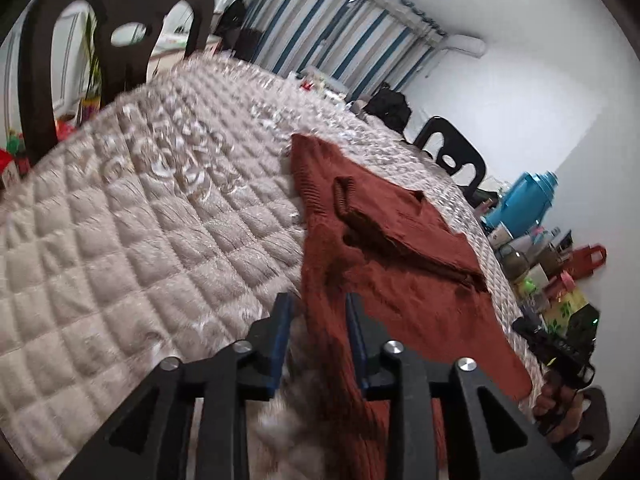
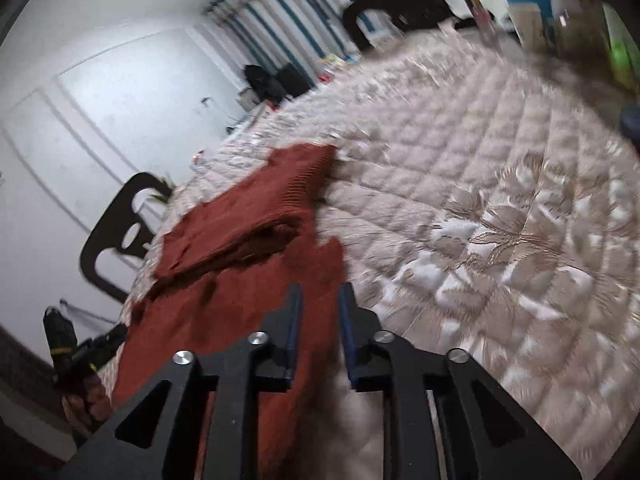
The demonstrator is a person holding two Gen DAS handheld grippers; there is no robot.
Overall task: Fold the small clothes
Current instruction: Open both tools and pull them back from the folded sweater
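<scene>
A rust-red knitted garment [image 1: 384,240] lies on the quilted beige table cover [image 1: 140,220], its ribbed hem at the far end and a folded layer across its middle. My left gripper [image 1: 319,312] hovers over the garment's near left edge. Its blue-padded fingers stand apart, with cloth and quilt showing in the gap and nothing pinched. In the right wrist view the same garment [image 2: 240,220] lies left of centre. My right gripper [image 2: 320,308] is over its near right edge, fingers apart, not pressing on the cloth.
Dark plastic chairs [image 1: 116,20] [image 1: 452,152] [image 2: 116,232] stand around the table. A blue thermos [image 1: 520,200] and several bottles and boxes crowd the floor beyond the right edge. A hand [image 1: 560,404] [image 2: 88,396] shows at each view's lower corner. Striped curtains hang at the back.
</scene>
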